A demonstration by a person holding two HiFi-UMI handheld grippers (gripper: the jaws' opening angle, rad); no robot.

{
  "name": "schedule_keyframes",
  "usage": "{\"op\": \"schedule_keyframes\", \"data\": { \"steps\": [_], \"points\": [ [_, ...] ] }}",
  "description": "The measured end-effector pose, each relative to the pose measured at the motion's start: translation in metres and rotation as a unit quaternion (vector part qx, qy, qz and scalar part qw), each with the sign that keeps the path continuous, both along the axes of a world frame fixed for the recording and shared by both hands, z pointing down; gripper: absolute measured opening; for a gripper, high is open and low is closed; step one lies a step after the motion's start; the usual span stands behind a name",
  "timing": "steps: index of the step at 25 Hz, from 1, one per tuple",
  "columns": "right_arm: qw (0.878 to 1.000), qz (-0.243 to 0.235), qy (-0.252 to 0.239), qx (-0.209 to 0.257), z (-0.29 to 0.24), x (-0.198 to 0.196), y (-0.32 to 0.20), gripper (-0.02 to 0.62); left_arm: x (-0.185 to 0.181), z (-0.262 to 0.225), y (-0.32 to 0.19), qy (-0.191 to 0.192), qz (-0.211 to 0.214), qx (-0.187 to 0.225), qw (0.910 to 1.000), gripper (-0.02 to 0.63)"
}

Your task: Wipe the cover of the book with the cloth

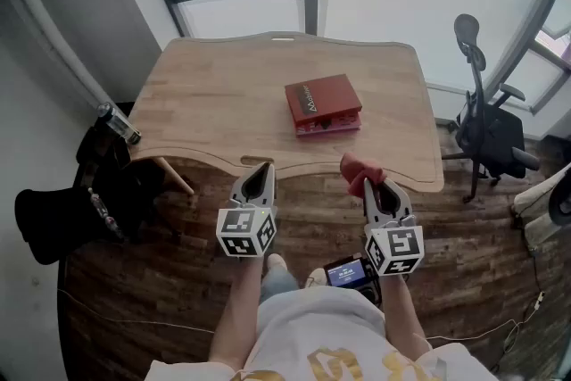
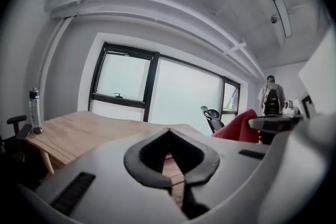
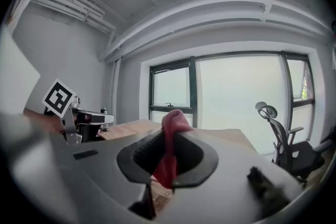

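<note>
A red book [image 1: 322, 99] lies flat on a second, pinkish book at the right middle of the wooden table [image 1: 214, 111]. My right gripper [image 1: 374, 186] is shut on a red cloth [image 1: 358, 169], held near the table's front edge, short of the books. In the right gripper view the cloth [image 3: 171, 139] stands pinched between the jaws, its top bunched above them. My left gripper [image 1: 261, 173] hovers at the front edge, left of the right one, shut and holding nothing. In the left gripper view its jaws [image 2: 169, 131] meet at the tips, and the cloth [image 2: 239, 126] shows to the right.
A black office chair [image 1: 489, 131] stands right of the table. A bottle [image 1: 119, 123] sits by the table's left corner above a black bag [image 1: 80, 201]. Windows run behind the table. A person [image 2: 271, 96] stands far off in the left gripper view.
</note>
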State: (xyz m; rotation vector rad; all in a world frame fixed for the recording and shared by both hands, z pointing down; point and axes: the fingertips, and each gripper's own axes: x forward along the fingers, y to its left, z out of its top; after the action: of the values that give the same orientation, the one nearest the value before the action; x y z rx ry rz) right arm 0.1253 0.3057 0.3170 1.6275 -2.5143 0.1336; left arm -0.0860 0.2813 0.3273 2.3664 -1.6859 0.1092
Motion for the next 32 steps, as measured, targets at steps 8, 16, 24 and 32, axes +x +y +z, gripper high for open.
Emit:
{"op": "schedule_keyframes", "data": {
  "steps": [8, 16, 24, 32],
  "points": [
    [1.0, -0.007, 0.012, -0.001, -0.001, -0.004, -0.002, 0.057, 0.003, -0.001, -0.002, -0.01, 0.0, -0.004, 0.9999, 0.012],
    [1.0, -0.014, -0.007, 0.001, -0.003, -0.003, 0.002, 0.057, 0.006, -0.004, 0.004, -0.033, -0.002, 0.006, 0.9994, 0.012],
    [1.0, -0.02, -0.024, -0.005, 0.003, 0.0, 0.004, 0.057, 0.013, 0.003, 0.002, -0.026, -0.001, -0.003, 0.9997, 0.012],
    [0.999, -0.016, -0.029, -0.01, 0.002, 0.01, -0.014, 0.057, 0.029, -0.002, -0.022, -0.018, 0.003, -0.004, 0.9998, 0.012]
  ]
}}
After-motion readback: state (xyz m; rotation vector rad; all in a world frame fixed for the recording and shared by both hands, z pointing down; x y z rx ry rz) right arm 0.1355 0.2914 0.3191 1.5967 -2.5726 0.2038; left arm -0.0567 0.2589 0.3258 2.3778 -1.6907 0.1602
